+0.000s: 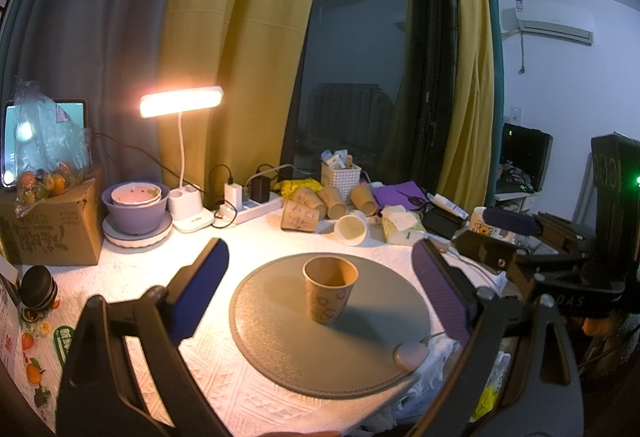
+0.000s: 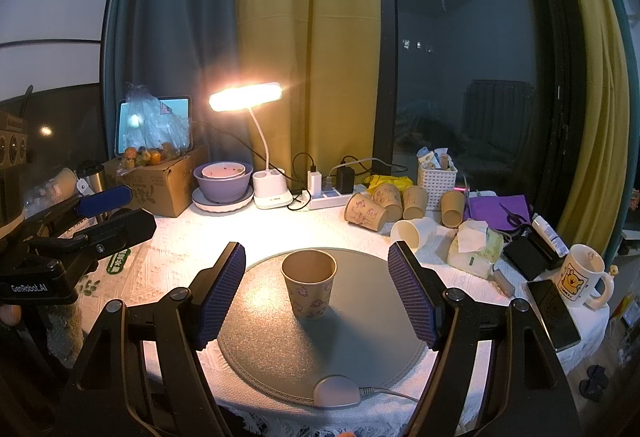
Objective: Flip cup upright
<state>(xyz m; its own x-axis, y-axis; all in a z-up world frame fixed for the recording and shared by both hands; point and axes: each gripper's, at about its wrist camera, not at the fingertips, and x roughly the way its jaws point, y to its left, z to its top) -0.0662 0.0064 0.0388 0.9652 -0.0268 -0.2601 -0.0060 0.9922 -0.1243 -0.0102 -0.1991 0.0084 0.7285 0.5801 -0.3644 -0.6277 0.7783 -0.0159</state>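
Now the cup [image 2: 308, 284] stands upright between the spread right hand-held gripper [image 2: 326, 299] fingers, untouched.

from my right wrist feed i can read "GenRobot.AI" in white letters on the black body of the left gripper [image 2: 116, 213], low at the left edge. on the left wrist feed, the black body of the right gripper [image 1: 516, 233] carries pale letters that look like "DAS"; whatever comes before them is cut off or blurred. the cardboard box [image 2: 160, 181] at the back has dark printed characters on its side, too blurred for me to read. the green sticker [image 1: 64, 345] on the counter's left edge has white characters, unreadable. nothing else is legible to me.
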